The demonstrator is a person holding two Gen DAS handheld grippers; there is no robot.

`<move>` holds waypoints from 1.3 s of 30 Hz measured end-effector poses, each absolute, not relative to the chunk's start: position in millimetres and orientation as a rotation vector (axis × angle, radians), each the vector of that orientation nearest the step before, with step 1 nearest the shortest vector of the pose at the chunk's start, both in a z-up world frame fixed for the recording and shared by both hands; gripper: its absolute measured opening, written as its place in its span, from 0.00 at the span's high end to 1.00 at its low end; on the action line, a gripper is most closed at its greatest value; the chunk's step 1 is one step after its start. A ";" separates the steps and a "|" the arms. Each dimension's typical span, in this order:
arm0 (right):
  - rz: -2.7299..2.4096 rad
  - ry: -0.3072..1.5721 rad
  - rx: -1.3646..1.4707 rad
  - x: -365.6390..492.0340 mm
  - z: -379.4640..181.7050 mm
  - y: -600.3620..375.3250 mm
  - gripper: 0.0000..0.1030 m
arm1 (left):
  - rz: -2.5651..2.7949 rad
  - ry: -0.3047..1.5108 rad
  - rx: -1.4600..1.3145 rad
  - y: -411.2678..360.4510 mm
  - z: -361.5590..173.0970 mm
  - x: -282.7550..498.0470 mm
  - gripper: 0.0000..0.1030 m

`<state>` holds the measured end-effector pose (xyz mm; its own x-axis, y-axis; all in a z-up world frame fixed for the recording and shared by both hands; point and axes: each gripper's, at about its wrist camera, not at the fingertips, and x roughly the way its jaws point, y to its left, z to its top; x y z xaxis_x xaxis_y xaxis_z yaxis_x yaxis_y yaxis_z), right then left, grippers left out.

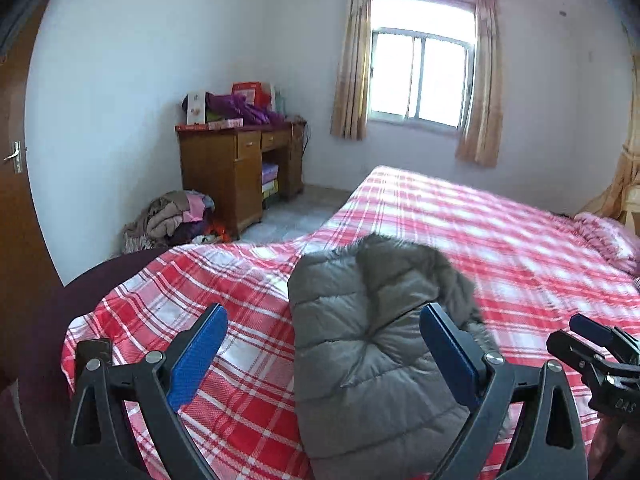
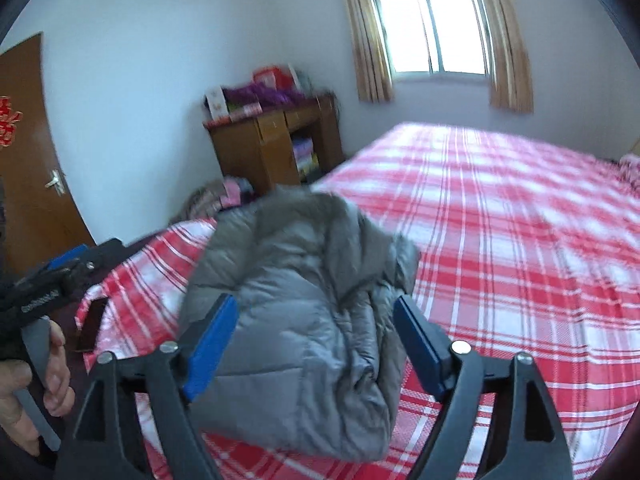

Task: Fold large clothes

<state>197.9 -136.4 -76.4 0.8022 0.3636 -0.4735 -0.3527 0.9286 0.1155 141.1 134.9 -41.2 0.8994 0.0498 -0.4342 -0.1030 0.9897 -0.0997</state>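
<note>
Grey jacket [image 2: 296,320] lies folded — seemingly below both open hand-held grippers.

each hand-held gripper [image 1: 324,344] has black, triangular-framed arms with silver rivets at the pivots and flat blue pads [image 1: 198,356] on its fingers. the left hand [image 2: 24,392] grips a grey handle under a black body with pale lettering.

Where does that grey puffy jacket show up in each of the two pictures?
Left wrist view: the grey jacket lies low in the middle, on the red plaid bed.
Right wrist view: the jacket lies left of centre, low, on the same bed.
Shared landmark: the wooden desk against the far wall.
</note>
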 end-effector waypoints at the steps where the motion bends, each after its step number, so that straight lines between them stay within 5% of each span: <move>1: 0.386 0.498 0.020 192.9 -71.6 -133.5 0.19 | 0.077 0.437 -0.126 136.7 -38.3 137.4 0.06; 39: 0.432 0.380 -0.020 143.9 -39.9 -113.7 0.16 | 0.037 0.392 -0.133 133.5 -25.8 117.1 0.06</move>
<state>143.9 -113.7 -39.9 0.8392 0.4049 -0.3631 -0.4122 0.9090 0.0611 117.1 133.5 -25.8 0.9234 0.0104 -0.3837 -0.0619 0.9906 -0.1220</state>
